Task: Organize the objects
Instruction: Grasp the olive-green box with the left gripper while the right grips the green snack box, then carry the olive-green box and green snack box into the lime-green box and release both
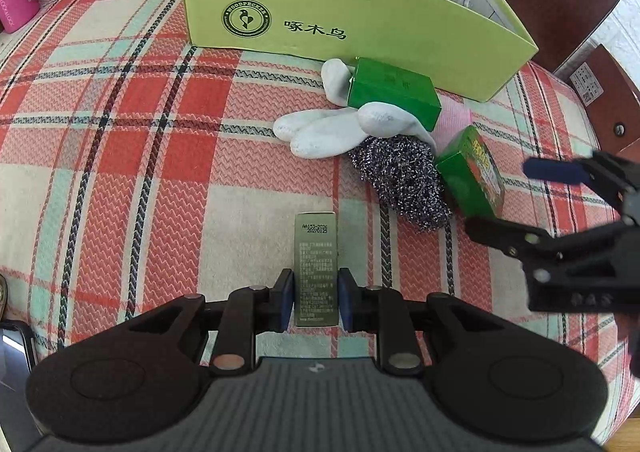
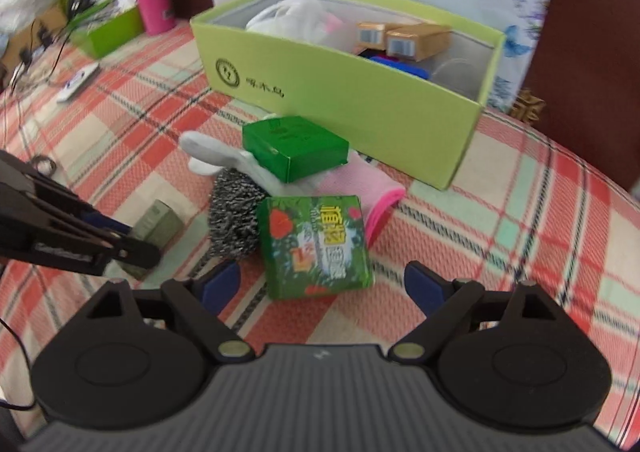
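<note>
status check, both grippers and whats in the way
Left gripper shut on olive box. Right gripper open, over printed green box. Steel scourer touching that box's left side.

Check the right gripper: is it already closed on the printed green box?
No. The right gripper stands wide open, its blue pads either side of the printed green box without touching it.

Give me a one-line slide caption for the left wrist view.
Left gripper fingers clamp a slim olive-grey cardboard box on the red plaid tablecloth, near the lime-green open storage box.
</note>
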A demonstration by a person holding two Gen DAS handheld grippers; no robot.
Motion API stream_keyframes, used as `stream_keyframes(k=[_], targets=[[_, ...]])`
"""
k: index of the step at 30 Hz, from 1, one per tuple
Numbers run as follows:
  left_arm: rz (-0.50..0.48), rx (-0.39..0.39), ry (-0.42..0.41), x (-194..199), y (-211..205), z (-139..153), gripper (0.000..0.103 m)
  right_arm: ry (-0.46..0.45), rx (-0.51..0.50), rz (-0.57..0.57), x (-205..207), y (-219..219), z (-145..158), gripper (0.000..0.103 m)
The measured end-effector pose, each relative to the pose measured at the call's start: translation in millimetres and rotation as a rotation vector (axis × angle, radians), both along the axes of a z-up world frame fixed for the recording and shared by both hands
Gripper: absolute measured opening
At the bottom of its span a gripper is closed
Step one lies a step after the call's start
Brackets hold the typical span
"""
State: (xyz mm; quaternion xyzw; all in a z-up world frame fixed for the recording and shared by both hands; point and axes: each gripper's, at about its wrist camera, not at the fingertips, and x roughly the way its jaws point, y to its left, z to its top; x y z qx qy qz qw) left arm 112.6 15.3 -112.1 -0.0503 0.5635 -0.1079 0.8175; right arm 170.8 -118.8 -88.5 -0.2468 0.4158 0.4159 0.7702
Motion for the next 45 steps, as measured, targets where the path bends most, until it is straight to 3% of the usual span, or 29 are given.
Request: stream_keyframes(k=[6,7,9,10,13,18,24,35,45], targets=[[-0.006,0.01,-0.001,5.1,-3.1,-1.1,0.023,0.046,0.001,0.026,19.9,9.4,-13.1,0.09],[-0.006,0.011,-0.001,7.0,-3.4,-1.2,0.023,0.059,0.002,0.02,22.1,9.5,-15.6,0.085],[-0.001,0.009,0.0,9.4,-3.5,-1.5,0.024,0.098,0.002,0.007,24.1,7.0,-20.5,0.063],[0.002,0.009,0.0,10.3,-3.6,-1.7,0.024,0.103,-0.006,-0.005,22.9,5.3,-22.6,0.061],[-0.003,0.018,-0.004,11.9,-6.0,-1.4,0.024,0.074,-0.016,-0.028,9.9,-3.4,-23.2,0.061],[-0.018,0.009,0.006,10.5,-7.6,4.0,0.023,0.128,0.004,-0.091,-19.9,-24.6,-20.3,0.06],[-0.057,-0.056,-0.065,0.8,-12.6,39.8,0.023,0.191,0.034,-0.11,-55.3,-41.6,-8.1,0.06],[-0.02,-0.116,-0.253,6.0,-12.9,124.0,0.023,0.039,0.175,-0.095,-44.7,-27.3,65.8,0.06],[0.044,-0.101,-0.336,41.8,-11.0,158.6,0.023,-0.087,0.227,-0.105,7.5,20.7,108.8,0.06]])
